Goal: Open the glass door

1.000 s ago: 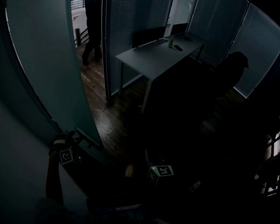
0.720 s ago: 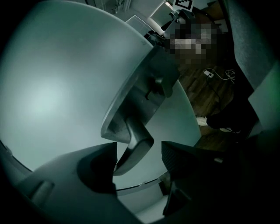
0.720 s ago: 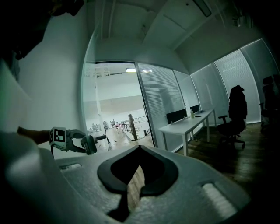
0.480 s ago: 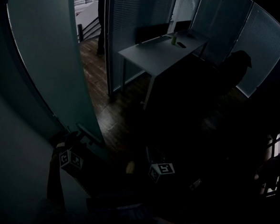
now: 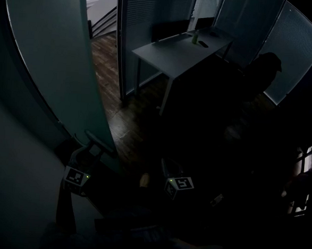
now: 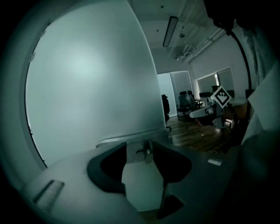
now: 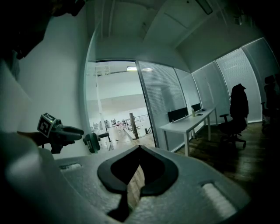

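Note:
The frosted glass door (image 5: 48, 60) stands swung open at the left, and its dark lever handle (image 5: 100, 144) sticks out near its free edge. My left gripper (image 5: 88, 153) is just below and beside that handle. In the left gripper view the door (image 6: 87, 78) fills the upper left. My left gripper (image 6: 140, 146) has its jaws apart and closing, with a handle fitting (image 6: 146, 153) seen through the gap, no pad pressing on it. From the right gripper view, the left gripper (image 7: 81, 131) points at the handle (image 7: 92, 142). My right gripper (image 7: 140, 148) is shut and empty, held low in the dark (image 5: 169, 167).
A white desk (image 5: 177, 51) with a monitor and a bottle stands past the doorway partition of blinds (image 5: 147, 19). An office chair with a dark coat (image 5: 263, 70) is at the right. Wooden floor (image 5: 109, 75) runs through the doorway to stair railings (image 5: 102, 22).
My left gripper has rolled and come up closer to the door handle. The person beyond the doorway has passed out of view. My right gripper has stayed put.

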The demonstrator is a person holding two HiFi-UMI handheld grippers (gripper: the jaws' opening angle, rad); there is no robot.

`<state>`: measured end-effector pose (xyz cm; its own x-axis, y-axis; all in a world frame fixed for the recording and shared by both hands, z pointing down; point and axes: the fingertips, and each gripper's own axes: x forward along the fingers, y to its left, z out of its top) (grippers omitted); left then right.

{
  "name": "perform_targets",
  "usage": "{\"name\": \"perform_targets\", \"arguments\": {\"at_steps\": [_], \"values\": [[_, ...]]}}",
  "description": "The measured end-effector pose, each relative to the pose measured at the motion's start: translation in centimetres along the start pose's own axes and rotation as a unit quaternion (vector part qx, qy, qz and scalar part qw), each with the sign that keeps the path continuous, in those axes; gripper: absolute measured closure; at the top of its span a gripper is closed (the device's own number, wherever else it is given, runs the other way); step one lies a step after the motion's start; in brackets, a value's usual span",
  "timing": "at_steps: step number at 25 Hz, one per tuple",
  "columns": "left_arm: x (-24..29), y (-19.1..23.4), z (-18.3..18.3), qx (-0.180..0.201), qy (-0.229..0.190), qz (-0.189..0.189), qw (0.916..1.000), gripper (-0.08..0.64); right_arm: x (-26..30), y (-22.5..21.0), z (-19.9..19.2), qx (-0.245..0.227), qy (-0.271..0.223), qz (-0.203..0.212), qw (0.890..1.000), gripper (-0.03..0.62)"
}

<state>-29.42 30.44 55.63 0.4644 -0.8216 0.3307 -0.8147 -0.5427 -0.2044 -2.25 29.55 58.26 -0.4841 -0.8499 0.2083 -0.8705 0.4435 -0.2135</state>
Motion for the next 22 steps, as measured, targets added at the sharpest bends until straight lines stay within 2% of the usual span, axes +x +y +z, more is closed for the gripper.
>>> {"name": "perform_targets", "arguments": {"at_steps": [5,9,12,18,22], "values": [[-0.6,-1.1,3.4,-0.077,-0.079,-0.001,0.9939,0.419,0.1,0.3,-0.1,0.002,-0.001,0.0,1.0,0.589],[-1.1,-2.9,5.4,-0.109,-0.106,-0.002,0.9883,0.451,-0.7,0.6,0.3,0.001,-0.002,0.002,1.0,0.589],[-0.6,-4.3,6.2,-0.118,-0.112,-0.003,0.9867,0.48,-0.9,0.8,1.0,0.001,-0.009,0.006,1.0,0.589],[0.5,-7.1,6.6,-0.128,-0.113,-0.016,0.9851,0.494,-1.7,2.0,2.5,0.003,-0.032,0.014,0.999,0.589],[0.9,-8.7,7.1,-0.132,-0.115,-0.018,0.9843,0.537,-2.7,2.4,3.6,0.003,-0.046,0.017,0.999,0.59]]}}
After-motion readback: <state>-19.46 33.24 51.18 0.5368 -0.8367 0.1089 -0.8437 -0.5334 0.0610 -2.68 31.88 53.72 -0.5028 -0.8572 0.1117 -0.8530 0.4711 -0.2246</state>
